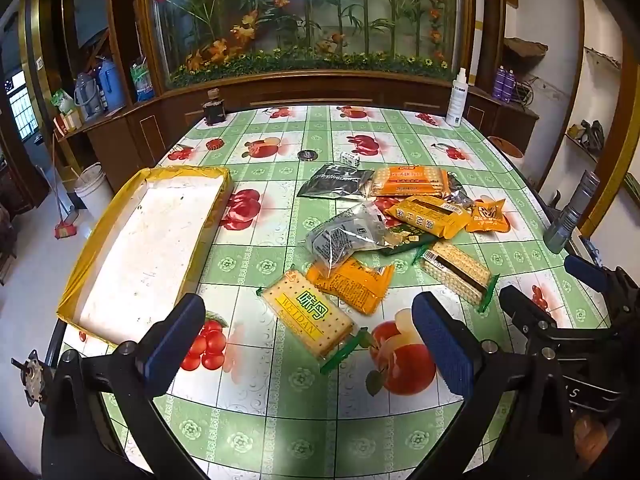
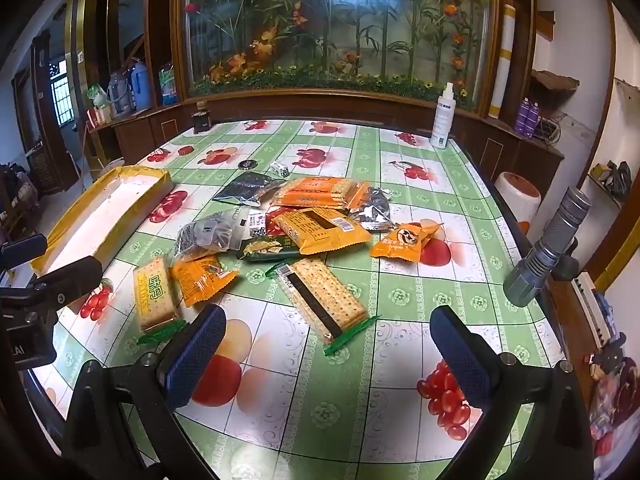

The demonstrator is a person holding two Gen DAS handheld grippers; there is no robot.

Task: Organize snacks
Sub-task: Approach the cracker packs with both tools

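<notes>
A heap of snack packets lies mid-table: a yellow-labelled cracker pack point(image 1: 308, 316) point(image 2: 154, 296), an orange packet point(image 1: 352, 284), a clear grey bag point(image 1: 348, 236), a striped cracker pack point(image 1: 456, 272) point(image 2: 324, 296), long orange packs point(image 1: 432, 214) and a dark foil bag point(image 1: 336, 184). To the left lies a shallow white tray with a yellow taped rim point(image 1: 184, 170) point(image 2: 136, 172), nothing in it. My left gripper point(image 1: 308, 308) hovers open above the yellow-labelled pack. My right gripper point(image 2: 326, 320) hovers open above the striped pack. Neither touches anything.
A white spray bottle point(image 1: 458, 98) and a dark bottle point(image 1: 214, 108) stand at the table's far edge. A grey flashlight point(image 2: 548, 248) is on the right side. A small black disc point(image 1: 307, 155) and a tiny box point(image 1: 350, 158) lie behind the heap.
</notes>
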